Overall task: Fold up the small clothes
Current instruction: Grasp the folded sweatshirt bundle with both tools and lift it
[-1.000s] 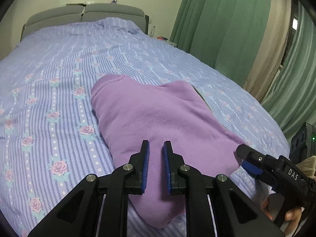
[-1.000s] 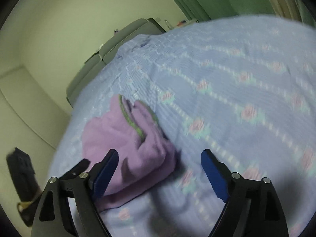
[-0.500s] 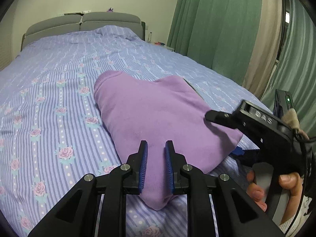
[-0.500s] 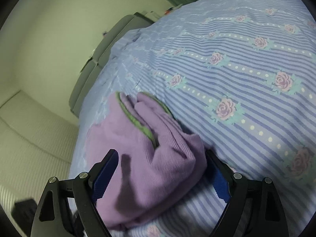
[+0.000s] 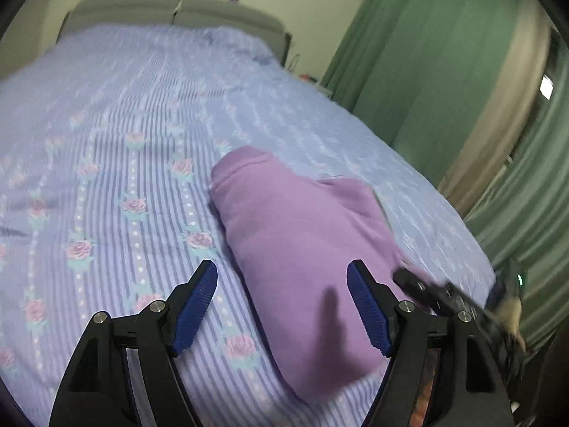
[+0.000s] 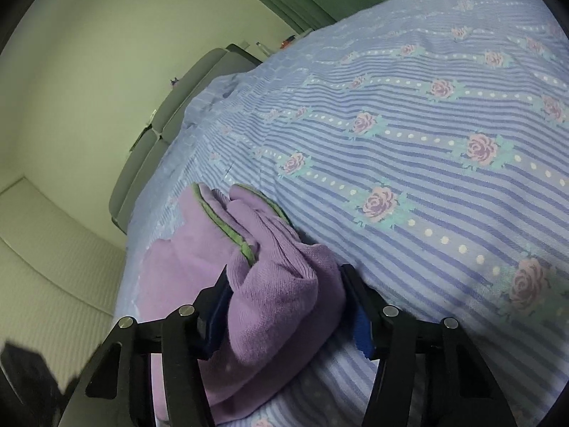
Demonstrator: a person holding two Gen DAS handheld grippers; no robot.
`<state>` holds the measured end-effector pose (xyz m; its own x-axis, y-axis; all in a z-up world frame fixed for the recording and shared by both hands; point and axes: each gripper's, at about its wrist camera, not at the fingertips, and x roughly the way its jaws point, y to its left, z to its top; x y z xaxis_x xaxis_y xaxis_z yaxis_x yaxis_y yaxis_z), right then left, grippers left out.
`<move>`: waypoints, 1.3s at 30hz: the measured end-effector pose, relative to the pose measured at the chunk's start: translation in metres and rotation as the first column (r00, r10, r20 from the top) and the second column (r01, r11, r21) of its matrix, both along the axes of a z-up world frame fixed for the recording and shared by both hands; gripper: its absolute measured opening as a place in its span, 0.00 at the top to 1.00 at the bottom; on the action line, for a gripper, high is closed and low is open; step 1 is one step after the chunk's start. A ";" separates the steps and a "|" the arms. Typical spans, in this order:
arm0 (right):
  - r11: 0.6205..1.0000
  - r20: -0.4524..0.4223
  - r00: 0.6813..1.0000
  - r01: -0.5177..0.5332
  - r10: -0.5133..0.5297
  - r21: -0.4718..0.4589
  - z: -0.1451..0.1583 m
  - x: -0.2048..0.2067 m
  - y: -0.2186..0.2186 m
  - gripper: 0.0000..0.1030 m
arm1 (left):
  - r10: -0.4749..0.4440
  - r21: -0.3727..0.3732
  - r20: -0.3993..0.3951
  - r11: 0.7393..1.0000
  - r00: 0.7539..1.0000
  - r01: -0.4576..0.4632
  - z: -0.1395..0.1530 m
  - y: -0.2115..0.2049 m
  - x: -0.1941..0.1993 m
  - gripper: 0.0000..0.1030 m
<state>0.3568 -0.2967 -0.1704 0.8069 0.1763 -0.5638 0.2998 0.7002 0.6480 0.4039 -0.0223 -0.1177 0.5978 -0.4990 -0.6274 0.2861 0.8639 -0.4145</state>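
1. Garment (image 5: 306, 249): a small purple piece, folded into a thick bundle, lies on the bed (image 5: 117, 149) near its front edge; in the right wrist view its green-trimmed edge shows on top of the folds (image 6: 227, 227).
2. At far left in the left wrist view, the striped sheet with rose print runs back to a grey headboard (image 5: 170, 10).
3. Left gripper (image 5: 282, 304): its jaws are opening and stand wide apart over the garment's near end. The left blue pad (image 5: 193, 309) is over bare sheet, the right pad over purple cloth; neither presses on the fabric. A finger's shadow falls on the cloth between them.
4. To the right of it, the right gripper (image 5: 441, 291) shows blurred at the garment's right edge, with part of a hand (image 5: 512, 315) behind it.
5. In its own view, the right gripper (image 6: 288, 306) has its jaws closing around the bundle's near corner; the folded cloth fills the gap and both pads touch it, bunching it.
6. Green curtains (image 5: 434, 60) hang at far right, beyond the bed.
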 end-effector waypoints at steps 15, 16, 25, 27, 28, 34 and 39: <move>0.996 0.011 1.000 -0.014 0.015 -0.091 0.001 0.001 0.004 0.44 | -0.043 -0.177 -0.180 0.984 0.983 0.011 -0.044 -0.019 0.043 0.28; 0.995 0.010 1.000 -0.014 0.015 -0.095 0.001 0.001 0.004 0.44 | -0.041 -0.169 -0.176 0.985 0.983 0.011 -0.043 -0.020 0.045 0.31; 0.992 -0.001 0.999 -0.036 0.036 -0.121 0.016 -0.006 0.009 0.53 | -0.070 -0.077 -0.096 0.995 0.993 0.063 -0.015 -0.029 0.032 0.46; 0.991 0.007 0.999 -0.039 0.040 -0.127 0.021 -0.009 0.011 0.56 | -0.080 -0.055 -0.071 0.996 0.994 0.076 -0.007 -0.031 0.026 0.49; 0.991 0.011 0.999 -0.041 0.043 -0.127 0.024 -0.011 0.012 0.56 | -0.086 -0.039 -0.058 0.996 0.995 0.084 -0.001 -0.032 0.021 0.49; 0.991 0.043 0.997 -0.060 0.066 -0.120 0.046 -0.039 0.020 0.58 | -0.101 -0.009 -0.016 0.995 0.995 0.101 0.030 -0.023 -0.009 0.52; 0.987 0.060 0.993 -0.091 0.099 -0.134 0.066 -0.073 0.037 0.58 | -0.095 0.021 0.010 0.995 0.995 0.094 0.053 -0.007 -0.047 0.52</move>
<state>0.2837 -0.2600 -0.1047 0.8264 0.1821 -0.5328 0.1872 0.8035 0.5651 0.3572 -0.0294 -0.0647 0.5558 -0.5408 -0.6314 0.3715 0.8410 -0.3933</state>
